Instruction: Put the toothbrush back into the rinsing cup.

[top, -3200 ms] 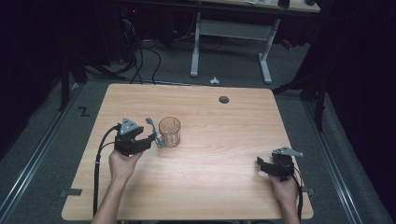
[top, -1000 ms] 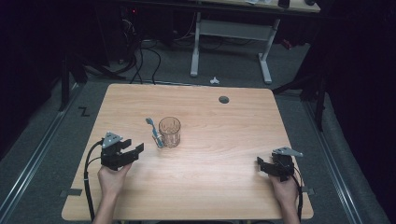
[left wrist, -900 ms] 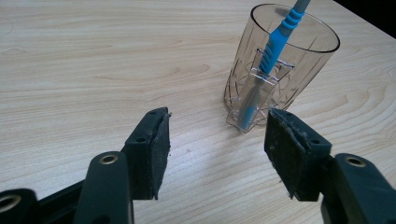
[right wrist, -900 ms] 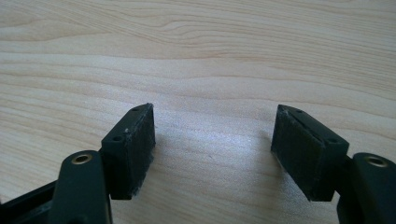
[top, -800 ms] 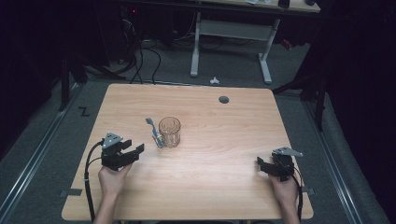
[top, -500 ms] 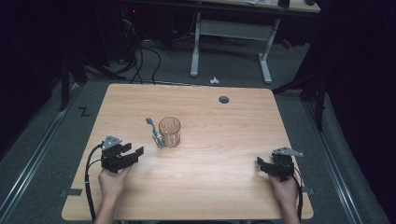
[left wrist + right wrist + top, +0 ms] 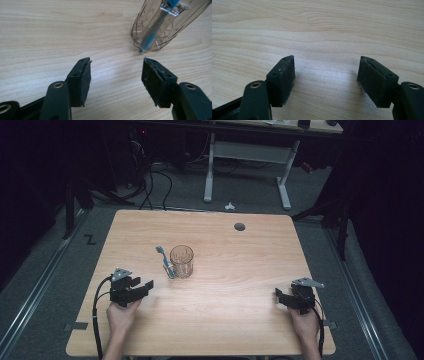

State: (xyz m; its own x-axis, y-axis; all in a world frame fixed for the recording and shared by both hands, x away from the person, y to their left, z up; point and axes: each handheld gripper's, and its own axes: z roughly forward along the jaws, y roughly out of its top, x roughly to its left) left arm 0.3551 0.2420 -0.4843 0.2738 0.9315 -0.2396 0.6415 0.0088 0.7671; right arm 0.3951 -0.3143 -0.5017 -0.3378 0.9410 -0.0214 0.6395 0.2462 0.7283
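A clear ribbed glass cup (image 7: 181, 261) stands upright left of the table's middle, and rises at the upper right in the left gripper view (image 7: 175, 17). A blue toothbrush (image 7: 164, 261) rests against the cup's left side (image 7: 152, 35); whether it leans or lies flat I cannot tell. My left gripper (image 7: 148, 285) sits low on the wood, short of the cup on the near left, jaws open and empty (image 7: 116, 65). My right gripper (image 7: 278, 297) rests near the table's front right, also open over bare wood (image 7: 326, 63).
A dark round grommet (image 7: 239, 226) is set into the wooden table (image 7: 230, 320) at the far right of centre. A black cable (image 7: 98, 320) trails from the left gripper over the front edge. White desk legs (image 7: 208, 175) stand on the floor beyond.
The left gripper has drawn back from the cup and toothbrush toward the near left and sunk closer to the tabletop. The toothbrush stays by the cup. The right gripper has not moved.
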